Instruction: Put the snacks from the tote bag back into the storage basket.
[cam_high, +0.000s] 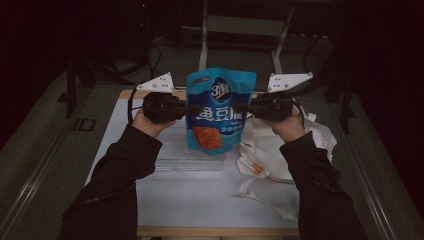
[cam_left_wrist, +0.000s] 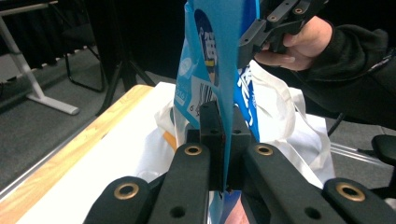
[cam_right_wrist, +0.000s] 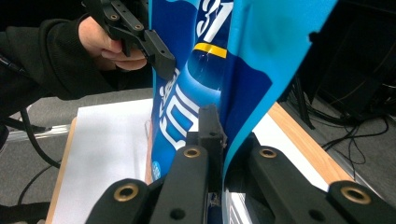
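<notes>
We see the left gripper (cam_high: 192, 109) at the left of the high view, clamped on the left edge of a blue snack pouch (cam_high: 219, 107). In the left gripper view its jaws pinch the pouch edge (cam_left_wrist: 227, 116) tight between them. The pouch hangs upright in the air between both hands, above a clear plastic box (cam_high: 192, 161) that sits on the white table top (cam_high: 200, 200). The pouch has white lettering and an orange food picture low on its front. To the right, the right gripper (cam_high: 245, 108) is closed on the pouch's right edge, about level with the left one. In the right gripper view we see its jaws nipped narrow on the pouch edge (cam_right_wrist: 233, 116). Further right, a white tote bag (cam_high: 280, 150) lies crumpled on the table, just beside the box.
</notes>
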